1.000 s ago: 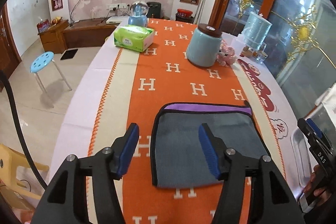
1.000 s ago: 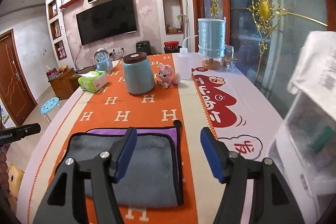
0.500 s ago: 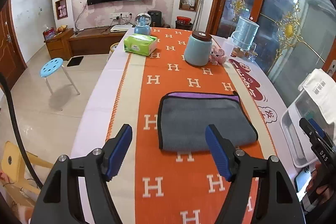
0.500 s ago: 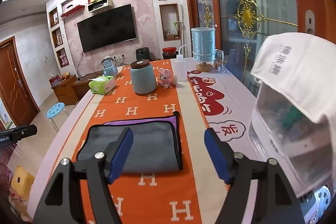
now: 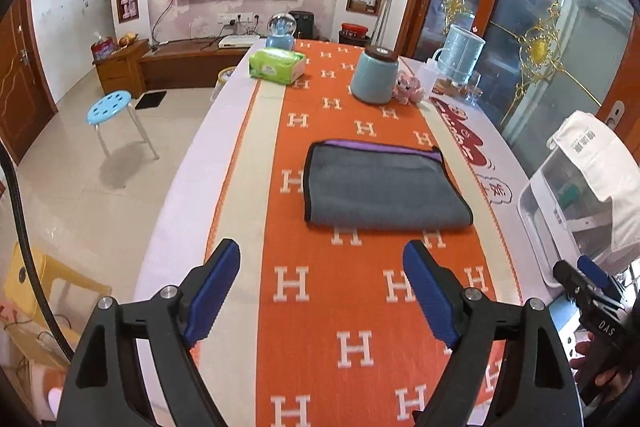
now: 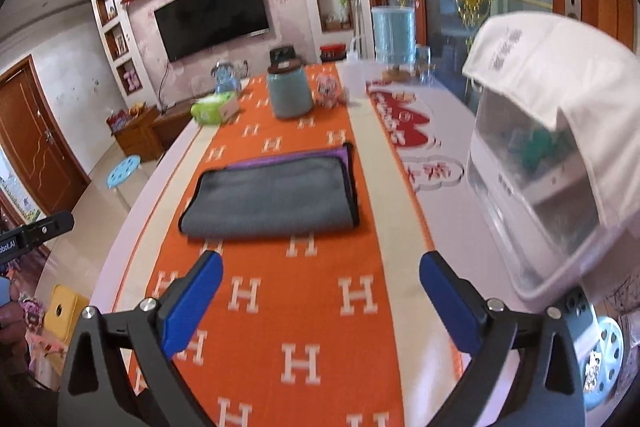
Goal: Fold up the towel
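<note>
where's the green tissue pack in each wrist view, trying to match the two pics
Left wrist: the green tissue pack sits upper centre-left, at the far end of the table, left of the blue jar.
Right wrist: the green tissue pack sits upper left of centre, again left of the blue jar.
Shared landmark: the folded grey towel lies nearer the camera than both.

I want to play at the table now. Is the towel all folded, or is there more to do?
It looks done. The grey towel lies folded flat on the orange runner, its purple underside showing only along the far edge. Both tongs, left and right, are open, holding nothing, apart from it. Nothing looks left, unless another fold is wanted.
</note>
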A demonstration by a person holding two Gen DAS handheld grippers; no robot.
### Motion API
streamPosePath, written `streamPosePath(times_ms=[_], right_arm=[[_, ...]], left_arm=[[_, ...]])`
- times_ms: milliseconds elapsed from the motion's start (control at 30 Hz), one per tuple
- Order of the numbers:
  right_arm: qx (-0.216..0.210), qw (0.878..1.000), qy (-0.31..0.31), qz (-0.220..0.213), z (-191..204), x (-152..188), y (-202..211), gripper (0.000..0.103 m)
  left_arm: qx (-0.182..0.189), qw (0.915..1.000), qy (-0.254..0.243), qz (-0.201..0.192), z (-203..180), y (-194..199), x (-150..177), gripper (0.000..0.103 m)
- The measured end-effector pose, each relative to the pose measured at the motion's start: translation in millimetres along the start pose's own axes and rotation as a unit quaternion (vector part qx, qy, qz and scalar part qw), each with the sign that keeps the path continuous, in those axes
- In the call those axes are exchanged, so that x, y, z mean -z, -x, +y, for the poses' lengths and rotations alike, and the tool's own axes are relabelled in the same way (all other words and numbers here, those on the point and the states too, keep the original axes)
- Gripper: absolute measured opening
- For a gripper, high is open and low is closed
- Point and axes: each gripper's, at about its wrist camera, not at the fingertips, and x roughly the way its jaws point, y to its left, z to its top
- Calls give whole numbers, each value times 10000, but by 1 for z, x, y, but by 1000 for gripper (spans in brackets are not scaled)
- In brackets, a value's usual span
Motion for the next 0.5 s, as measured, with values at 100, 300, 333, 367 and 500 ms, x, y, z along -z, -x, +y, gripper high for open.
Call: streamPosePath(times_ms=[100, 300, 333, 367, 500], right_arm=[[-72, 9997, -11, 232, 1, 12, 8, 102], [-248, 9972, 71, 707, 12, 25, 24, 103], [-275, 9964, 97, 801, 15, 26, 28, 103], [-284, 9958, 117, 859, 18, 26, 30, 103], [-275, 9921, 169, 1210, 32, 27, 38, 103]], left_arm=[[26, 9999, -38, 144, -4, 5, 13, 87], [12, 9989, -149, 455, -20, 13, 25, 99], [-18, 9989, -143, 445, -22, 16, 26, 102], [-55, 9990, -132, 416, -24, 20, 27, 102], [-57, 9990, -165, 420, -35, 34, 29, 102]])
